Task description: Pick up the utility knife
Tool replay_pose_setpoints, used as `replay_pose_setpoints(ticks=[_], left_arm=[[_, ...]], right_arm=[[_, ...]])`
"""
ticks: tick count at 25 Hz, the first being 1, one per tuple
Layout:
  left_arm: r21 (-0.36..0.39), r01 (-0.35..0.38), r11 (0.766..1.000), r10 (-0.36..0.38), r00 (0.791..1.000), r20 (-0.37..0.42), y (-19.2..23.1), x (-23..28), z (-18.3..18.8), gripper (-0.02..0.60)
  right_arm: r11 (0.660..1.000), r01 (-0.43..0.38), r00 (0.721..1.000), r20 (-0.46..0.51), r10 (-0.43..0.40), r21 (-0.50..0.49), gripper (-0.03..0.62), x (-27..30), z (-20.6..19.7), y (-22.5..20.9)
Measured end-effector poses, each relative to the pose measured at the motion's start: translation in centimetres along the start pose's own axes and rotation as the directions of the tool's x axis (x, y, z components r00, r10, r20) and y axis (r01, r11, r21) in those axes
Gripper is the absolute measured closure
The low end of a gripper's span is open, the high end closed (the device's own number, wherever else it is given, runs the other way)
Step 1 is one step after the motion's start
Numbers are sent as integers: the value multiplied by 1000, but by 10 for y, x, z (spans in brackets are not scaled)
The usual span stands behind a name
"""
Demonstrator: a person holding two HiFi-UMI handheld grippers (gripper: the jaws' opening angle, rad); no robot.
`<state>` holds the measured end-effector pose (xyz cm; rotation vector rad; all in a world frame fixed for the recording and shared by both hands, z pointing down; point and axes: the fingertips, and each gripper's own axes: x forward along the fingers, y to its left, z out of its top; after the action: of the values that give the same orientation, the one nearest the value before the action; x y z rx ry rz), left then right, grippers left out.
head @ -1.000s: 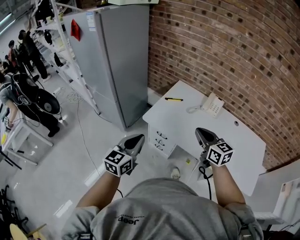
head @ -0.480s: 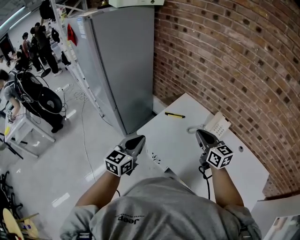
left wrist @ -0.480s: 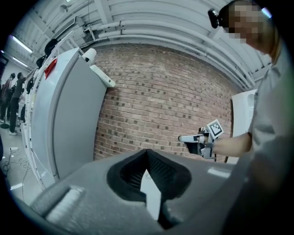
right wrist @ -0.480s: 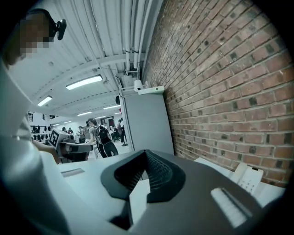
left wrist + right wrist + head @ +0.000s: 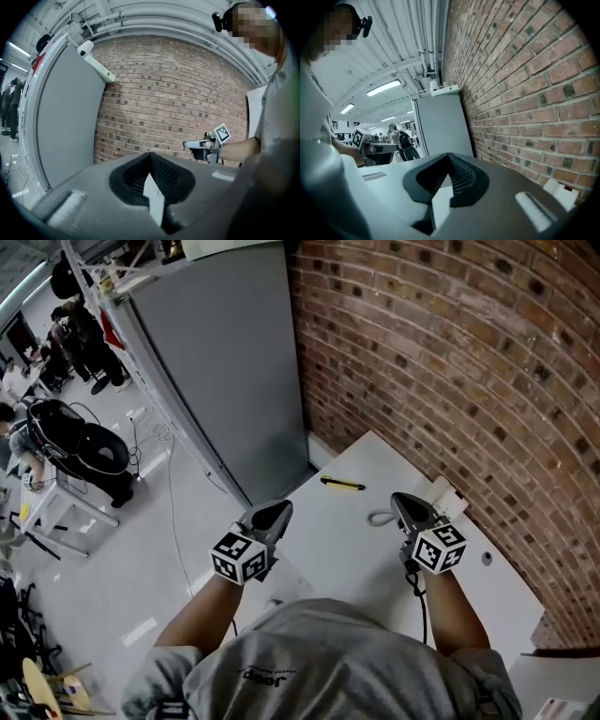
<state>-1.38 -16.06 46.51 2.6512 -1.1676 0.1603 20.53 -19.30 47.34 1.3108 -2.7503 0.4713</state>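
Nearest the head camera is the person's grey shirt (image 5: 309,662), with both bare forearms reaching forward from it. The left hand holds the left tool (image 5: 278,510) over the near left corner of a white surface (image 5: 356,554). Its marker cube sits just behind the black nose. In the left gripper view its jaws stand pressed together with nothing between them. The right tool (image 5: 403,500) is held level with it, well apart to the right, above the white surface. The right gripper view shows its jaws also closed tip to tip and empty. Each tool shows in the other's camera, off to the side.

Past the tools lies the utility knife (image 5: 342,484), a slim yellow and black bar flat on the surface near its far left edge. It lies between the two tool tips in the head view and beyond them, touched by neither. To its right a coiled grey cord (image 5: 380,518) leads to a white telephone (image 5: 444,495) set against the brick wall (image 5: 450,362), which runs along the far side of the surface.

A tall grey cabinet (image 5: 225,371) stands against the same wall, just left of the surface. Farther left, across the pale floor (image 5: 122,549), are a black bag (image 5: 80,439) and several people (image 5: 75,329) among white racks.
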Motion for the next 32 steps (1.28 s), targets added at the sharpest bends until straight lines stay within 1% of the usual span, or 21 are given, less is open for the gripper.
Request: replay_pose_setpoints(ticks=[2, 4, 7, 11, 13, 16, 19, 22, 27, 28, 29, 30, 32], left_arm=[[-2, 14, 1000, -14, 1000, 1, 15, 11, 1, 583], [-1, 46, 999, -46, 999, 4, 30, 21, 3, 583], [3, 91, 996, -91, 996, 17, 56, 27, 8, 583], [11, 175, 985, -175, 985, 7, 81, 39, 15, 583], [16, 197, 980, -197, 980, 9, 91, 40, 22, 583], [13, 214, 977, -214, 977, 9, 96, 39, 27, 583], [16, 215, 976, -215, 976, 9, 97, 42, 25, 583], [12, 218, 976, -218, 976, 8, 94, 47, 25, 583], [7, 225, 974, -226, 974, 0, 89, 54, 22, 581], [9, 237, 971, -237, 971, -11, 87, 56, 20, 542], [17, 254, 967, -254, 967, -31, 85, 58, 17, 465], [33, 274, 961, -272, 961, -60, 84, 62, 13, 430], [79, 315, 946, -304, 943, -133, 84, 70, 3, 406]], right_arm=[[1000, 17, 1000, 2, -17, 5, 585, 9, 0, -5], [999, 47, 999, 4, -47, 3, 585, 18, 0, -6], [996, 84, 996, 0, -84, -23, 585, 39, 4, -1], [986, 167, 986, 22, -167, -17, 585, 49, 13, 3], [982, 187, 982, 28, -186, -7, 585, 57, 16, 6], [980, 197, 980, 25, -197, -3, 585, 66, 18, 9], [981, 193, 981, 21, -193, -16, 585, 69, 21, 7], [982, 188, 982, 18, -188, -26, 585, 69, 24, 1], [984, 180, 984, 7, -180, -12, 585, 65, 20, -7], [984, 176, 984, 5, -176, -10, 585, 65, 19, -7], [985, 173, 985, 3, -173, -9, 585, 65, 18, -8], [985, 170, 985, 0, -170, -10, 585, 66, 16, -8], [986, 165, 986, -7, -165, -12, 585, 68, 15, -10]])
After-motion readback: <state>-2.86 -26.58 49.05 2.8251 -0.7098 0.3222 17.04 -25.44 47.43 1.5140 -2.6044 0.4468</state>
